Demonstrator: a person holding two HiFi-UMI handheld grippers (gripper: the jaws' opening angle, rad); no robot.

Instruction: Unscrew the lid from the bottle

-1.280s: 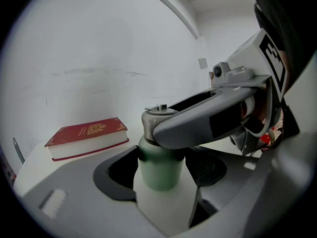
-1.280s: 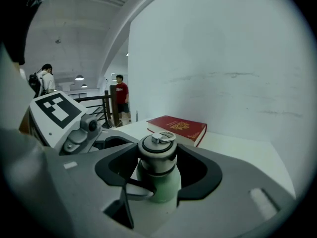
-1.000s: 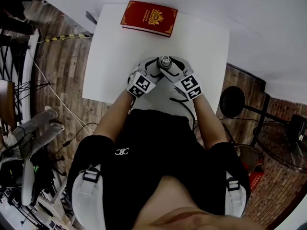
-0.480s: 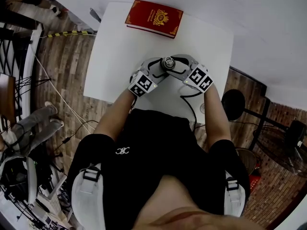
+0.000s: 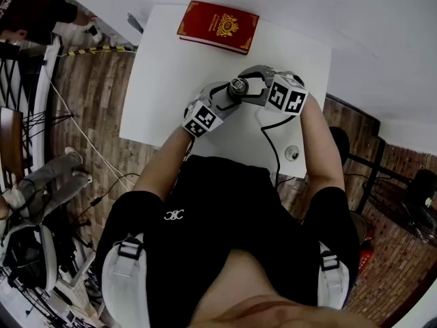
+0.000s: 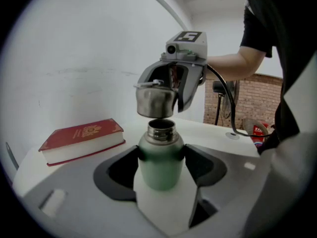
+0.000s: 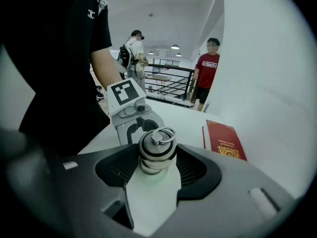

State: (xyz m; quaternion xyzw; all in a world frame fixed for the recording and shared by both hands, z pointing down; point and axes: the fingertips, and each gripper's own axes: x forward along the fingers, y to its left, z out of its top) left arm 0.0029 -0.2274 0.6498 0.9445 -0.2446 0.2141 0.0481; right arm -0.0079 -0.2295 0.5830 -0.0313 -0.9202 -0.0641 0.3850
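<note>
On the white table (image 5: 171,80), the left gripper (image 6: 161,155) stood clamped round the green bottle (image 6: 159,175), whose neck was open; I could not see inside. Just above and clear of it, the right gripper (image 7: 157,163) gripped the steel lid (image 6: 154,102). Farther off lay a red book (image 5: 218,26).

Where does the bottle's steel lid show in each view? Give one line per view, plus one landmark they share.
Head view: lid, upper middle of the picture.
Left gripper view: lid, upper centre, just above the open green bottle.
Right gripper view: lid, centre, clamped between the jaws.
Shared landmark: red book, at top, left and right in that order.
</note>
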